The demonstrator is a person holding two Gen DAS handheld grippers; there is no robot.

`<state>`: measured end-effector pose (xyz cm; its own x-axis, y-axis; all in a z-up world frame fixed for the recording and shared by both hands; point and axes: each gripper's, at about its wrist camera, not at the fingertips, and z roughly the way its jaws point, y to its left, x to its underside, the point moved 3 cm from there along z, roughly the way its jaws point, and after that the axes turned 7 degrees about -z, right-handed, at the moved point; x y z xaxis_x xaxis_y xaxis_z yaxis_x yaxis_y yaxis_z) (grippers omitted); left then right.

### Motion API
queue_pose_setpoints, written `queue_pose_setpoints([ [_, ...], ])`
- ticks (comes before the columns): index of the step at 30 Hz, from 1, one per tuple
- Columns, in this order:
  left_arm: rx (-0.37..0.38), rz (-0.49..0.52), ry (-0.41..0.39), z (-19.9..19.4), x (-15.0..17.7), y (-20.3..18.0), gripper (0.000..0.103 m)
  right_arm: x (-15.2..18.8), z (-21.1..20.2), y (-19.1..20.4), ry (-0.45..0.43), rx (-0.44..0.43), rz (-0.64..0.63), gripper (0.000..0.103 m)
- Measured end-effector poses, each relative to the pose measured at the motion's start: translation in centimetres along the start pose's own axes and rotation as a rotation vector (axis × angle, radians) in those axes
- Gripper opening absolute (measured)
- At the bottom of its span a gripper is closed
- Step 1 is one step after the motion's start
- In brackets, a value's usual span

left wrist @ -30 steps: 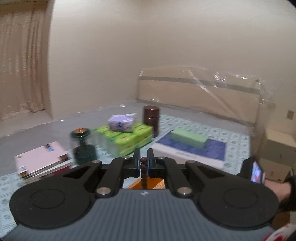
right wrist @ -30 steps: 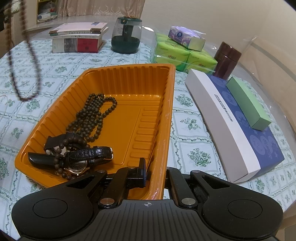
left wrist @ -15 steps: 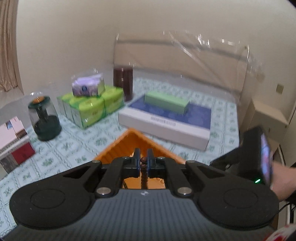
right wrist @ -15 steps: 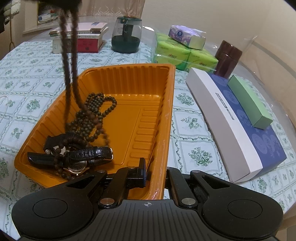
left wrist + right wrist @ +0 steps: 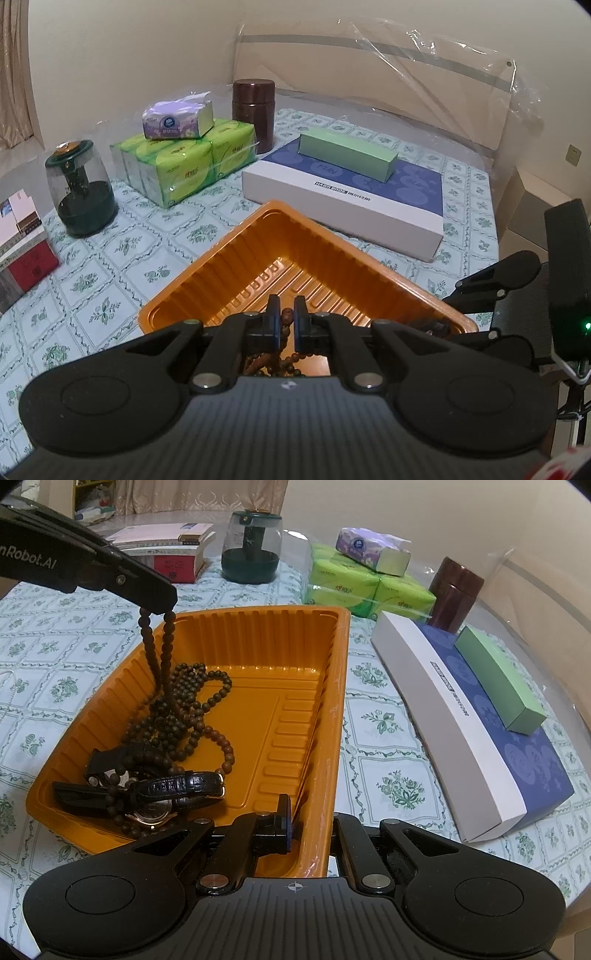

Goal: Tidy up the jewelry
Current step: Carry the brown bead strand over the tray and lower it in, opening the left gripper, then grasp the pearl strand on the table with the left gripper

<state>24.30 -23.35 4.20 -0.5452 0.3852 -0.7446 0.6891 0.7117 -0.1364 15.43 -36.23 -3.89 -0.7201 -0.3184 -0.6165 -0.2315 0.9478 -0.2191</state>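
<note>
Left wrist view: the white and blue box (image 5: 343, 206) at centre right carries a dark printed strip on its side, too small to read, and pale "FUN" lettering on its lid. A green-patterned tablecloth (image 5: 92, 280) covers the table, with a cream wall behind. The left gripper (image 5: 286, 325) is clamped on a brown bead necklace (image 5: 286, 319) above the orange tray (image 5: 295, 254) at lower centre.

Right wrist view: "nRobot.AI" reads on the left gripper's arm at upper left. The necklace (image 5: 162, 653) hangs from its tips, its lower end lying on the beads and black-strapped watch (image 5: 173, 790) heaped in the tray's (image 5: 258, 635) left half. The right gripper (image 5: 310, 825) at bottom centre is pinched on the tray's near right rim.
</note>
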Motion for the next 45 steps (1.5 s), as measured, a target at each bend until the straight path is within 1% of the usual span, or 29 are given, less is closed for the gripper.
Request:
queue_pose_setpoints([
  [4, 0.004, -0.013, 0.004, 0.0, 0.1, 0.2, 0.006, 0.0, 0.0, 0.0, 0.000, 0.000, 0.000, 0.005],
  [6, 0.009, -0.029, 0.001, -0.2, 0.1, 0.4, 0.008, 0.0, 0.0, 0.0, 0.000, 0.000, 0.000, 0.005],
  [7, 0.007, -0.032, -0.002, -0.3, 0.1, 0.5, 0.011, 0.0, 0.0, 0.0, 0.000, 0.000, -0.001, 0.005],
  [8, 0.000, -0.035, -0.007, -0.5, 0.1, 0.8, 0.014, 0.0, 0.0, -0.1, 0.000, 0.000, 0.000, 0.005],
  [12, -0.027, -0.042, -0.023, -1.7, 0.6, 1.8, 0.017, 0.0, 0.0, -0.1, -0.001, 0.000, 0.001, 0.005],
  [13, -0.038, -0.046, -0.027, -2.0, 0.8, 2.2, 0.019, 0.0, 0.0, -0.1, -0.001, 0.000, 0.001, 0.005],
  [15, -0.066, -0.052, -0.030, -2.9, 1.5, 3.1, 0.019, 0.0, 0.0, -0.1, -0.001, 0.000, 0.002, 0.005],
  [20, -0.163, -0.095, -0.031, -5.7, 4.8, 6.3, 0.023, 0.0, 0.0, -0.1, -0.001, 0.000, 0.001, 0.005],
  [22, -0.207, -0.134, -0.038, -7.1, 6.4, 8.0, 0.025, 0.0, -0.1, -0.1, 0.000, 0.002, 0.000, 0.005],
  [27, -0.321, -0.226, -0.049, -10.9, 10.5, 11.9, 0.026, 0.0, -0.3, 0.0, -0.001, 0.002, -0.002, 0.005],
  [30, -0.427, -0.280, -0.058, -13.8, 13.6, 14.3, 0.030, 0.0, -0.4, 0.0, -0.002, 0.005, -0.006, 0.005],
  [35, -0.552, -0.387, -0.060, -17.6, 18.7, 17.3, 0.033, 0.0, -0.5, 0.1, 0.000, 0.007, -0.005, 0.005],
  [37, -0.587, -0.422, -0.053, -18.5, 20.4, 17.9, 0.035, 0.0, -0.5, 0.1, -0.001, 0.007, -0.007, 0.005],
  [41, -0.614, -0.478, -0.045, -19.6, 23.2, 18.5, 0.035, 0.1, -0.6, 0.0, 0.003, 0.009, -0.009, 0.005],
  [43, -0.609, -0.503, -0.049, -19.6, 24.0, 18.4, 0.035, 0.1, -0.5, 0.0, 0.004, 0.011, -0.011, 0.005],
  [45, -0.598, -0.508, -0.049, -19.4, 24.6, 18.1, 0.035, 0.1, -0.6, 0.0, 0.006, 0.012, -0.012, 0.005],
])
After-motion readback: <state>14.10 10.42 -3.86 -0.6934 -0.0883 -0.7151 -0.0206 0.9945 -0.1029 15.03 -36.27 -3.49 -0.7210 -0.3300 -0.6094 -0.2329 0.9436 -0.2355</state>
